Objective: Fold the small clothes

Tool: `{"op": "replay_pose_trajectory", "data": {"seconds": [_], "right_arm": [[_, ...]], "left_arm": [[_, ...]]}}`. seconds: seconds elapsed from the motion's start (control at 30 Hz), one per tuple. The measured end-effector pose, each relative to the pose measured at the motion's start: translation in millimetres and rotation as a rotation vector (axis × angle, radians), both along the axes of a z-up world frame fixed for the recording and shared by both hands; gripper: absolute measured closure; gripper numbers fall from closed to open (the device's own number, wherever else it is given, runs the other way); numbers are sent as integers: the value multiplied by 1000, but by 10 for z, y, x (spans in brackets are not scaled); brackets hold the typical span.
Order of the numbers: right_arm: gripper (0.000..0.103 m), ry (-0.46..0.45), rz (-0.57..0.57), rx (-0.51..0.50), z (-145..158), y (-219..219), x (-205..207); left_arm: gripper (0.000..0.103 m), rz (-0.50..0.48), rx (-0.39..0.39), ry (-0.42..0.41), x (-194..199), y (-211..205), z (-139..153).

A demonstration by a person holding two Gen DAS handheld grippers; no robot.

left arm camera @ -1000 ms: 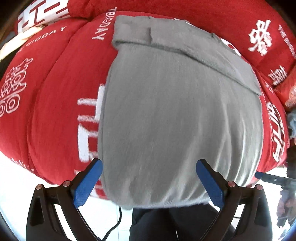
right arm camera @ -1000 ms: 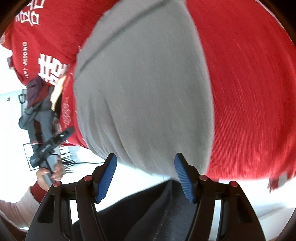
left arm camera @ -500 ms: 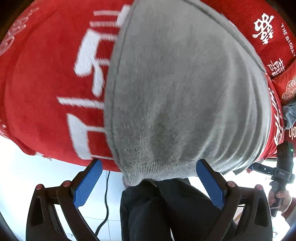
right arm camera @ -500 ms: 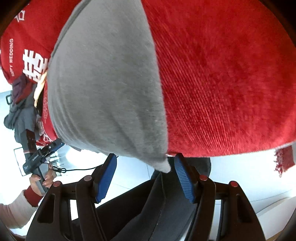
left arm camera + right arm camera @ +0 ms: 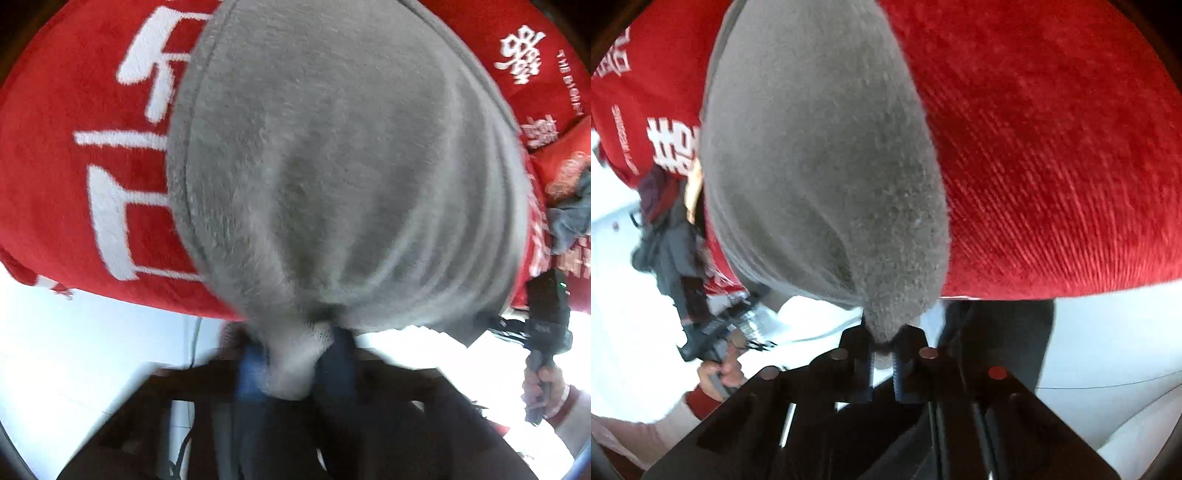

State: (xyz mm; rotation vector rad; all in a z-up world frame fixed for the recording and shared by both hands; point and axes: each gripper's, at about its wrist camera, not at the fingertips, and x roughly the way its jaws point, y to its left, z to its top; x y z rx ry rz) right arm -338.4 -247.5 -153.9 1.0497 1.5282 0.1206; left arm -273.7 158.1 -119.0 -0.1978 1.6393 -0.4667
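Grey garment (image 5: 332, 166): a small fleecy grey piece of clothing, lying spread over the red blanket; its near edge reaches the blanket's near edge and is bunched into two corners, one at each hand-held gripper.
Red blanket (image 5: 74, 184): plush red cover with white characters and small white lettering, under the garment and showing on both sides of it; in the right wrist view (image 5: 1052, 166) it fills the space right of the garment.
Left hand-held gripper (image 5: 295, 369): blurred, its blue pads drawn close together and pinching a bunched near corner of the grey garment.
Right hand-held gripper (image 5: 882, 363): fingers pressed together on the garment's other near corner (image 5: 886, 317), the grey cloth tapering down into the narrow gap between them.
Person's hand (image 5: 543, 387): seen at the right edge of the left wrist view, wrapped round the handle of the other gripper; the sleeve cuff is red.
Other clothes (image 5: 665, 229): a dark heap at the blanket's edge, left of the garment in the right wrist view; too blurred to tell apart.
Floor (image 5: 74, 350): pale and bright below the blanket's edge.
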Motion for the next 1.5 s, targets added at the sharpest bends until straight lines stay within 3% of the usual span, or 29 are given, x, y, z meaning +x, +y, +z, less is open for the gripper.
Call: {"op": "replay_pose_trajectory", "data": {"seconds": [0.2,0.37,0.67,0.87,1.17,1.33,1.5], "right_arm": [[98,-109,-74,78,368,54,20],[98,-219,-140,127,748,52,174],[98,-416,-242,196,1315,-343,774],[98,-487,-290,221,1535,-795,1403],[98,-503,-271,240,1514,-1284,2507],[98,-467,-257,228,1287,-1485,3011],[98,-386,-248,208,918,-1601,3370]], "left_arm": [[93,13,-144,-26,-52,27,359],[93,62,-257,-98,146,57,860],[93,95,-320,-240,1127,-22,1440],[93,138,-326,-319,1829,-282,1672],[93,115,-281,-380,2728,-790,1640],[93,128,-227,-385,3145,-991,1424],[93,166,-126,-356,3417,-1099,1076]]}}
